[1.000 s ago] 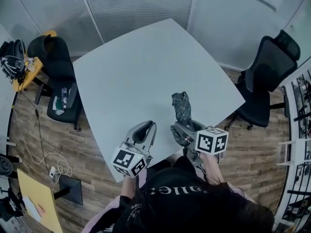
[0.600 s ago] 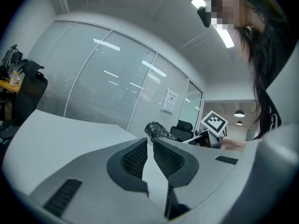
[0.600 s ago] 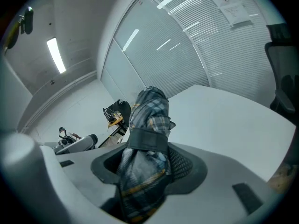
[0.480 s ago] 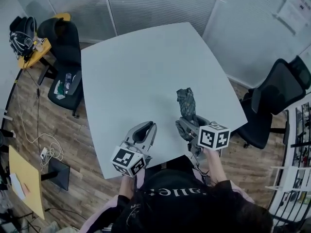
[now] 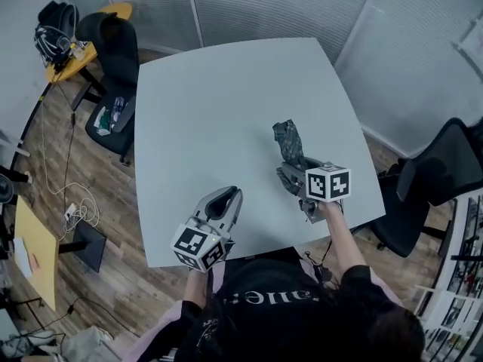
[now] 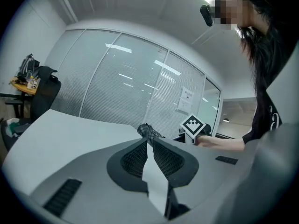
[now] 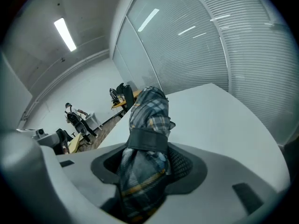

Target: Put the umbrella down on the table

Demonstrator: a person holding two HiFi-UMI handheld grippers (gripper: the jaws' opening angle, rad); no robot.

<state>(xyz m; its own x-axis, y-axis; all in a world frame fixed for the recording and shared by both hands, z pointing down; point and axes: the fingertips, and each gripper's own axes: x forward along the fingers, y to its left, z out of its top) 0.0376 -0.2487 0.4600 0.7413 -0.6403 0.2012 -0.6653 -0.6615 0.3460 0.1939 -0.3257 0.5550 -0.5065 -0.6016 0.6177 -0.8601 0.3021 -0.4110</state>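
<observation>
A folded plaid umbrella point(image 5: 288, 142) with a dark strap sticks out forward from my right gripper point(image 5: 296, 173), which is shut on its lower part over the right side of the pale grey table point(image 5: 211, 104). In the right gripper view the umbrella point(image 7: 148, 120) fills the space between the jaws and tilts up and away. I cannot tell whether its tip touches the tabletop. My left gripper point(image 5: 223, 200) hovers near the table's front edge, shut with nothing in it. From the left gripper view, the umbrella point(image 6: 148, 130) shows just beyond my left gripper point(image 6: 149, 143).
A black office chair point(image 5: 113, 59) stands left of the table and another point(image 5: 441, 172) at the right. A cluttered yellow side table point(image 5: 72, 51) sits at the far left. Cables point(image 5: 75, 210) lie on the wooden floor. Glass walls with blinds close off the back.
My right gripper has carried the umbrella forward and lower over the table's right side, rolling as it went. The left gripper has shifted a little along the front edge.
</observation>
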